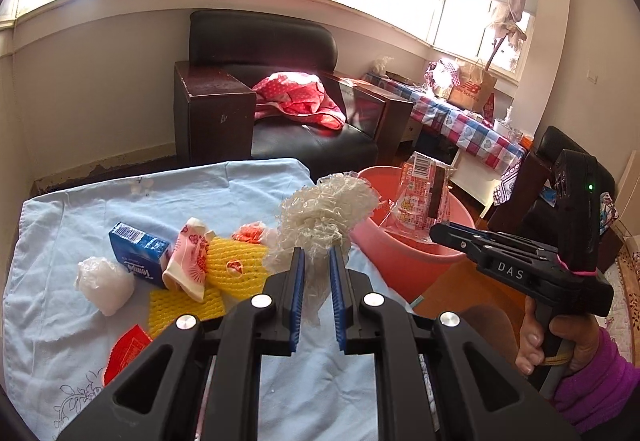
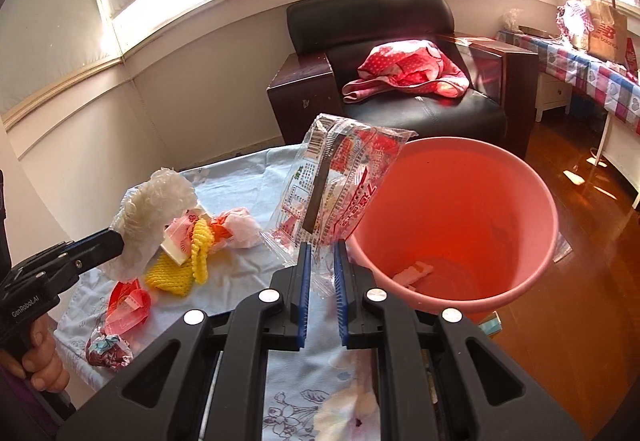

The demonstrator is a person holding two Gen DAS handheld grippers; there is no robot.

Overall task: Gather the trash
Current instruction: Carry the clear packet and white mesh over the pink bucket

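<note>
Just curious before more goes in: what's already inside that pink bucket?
In the pink bucket, one small pale scrap lies on the bottom. The near wall hides part of the floor, and the wrapper held at the rim covers a bit more.

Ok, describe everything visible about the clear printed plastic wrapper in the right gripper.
The clear plastic wrapper is crinkled, empty-looking film printed in red with a barcode and a dark stripe. It stands tilted upward, its lower end pinched in the shut right gripper, beside the rim of the pink plastic bucket, above the light blue tablecloth. Nothing else touches it.
</note>
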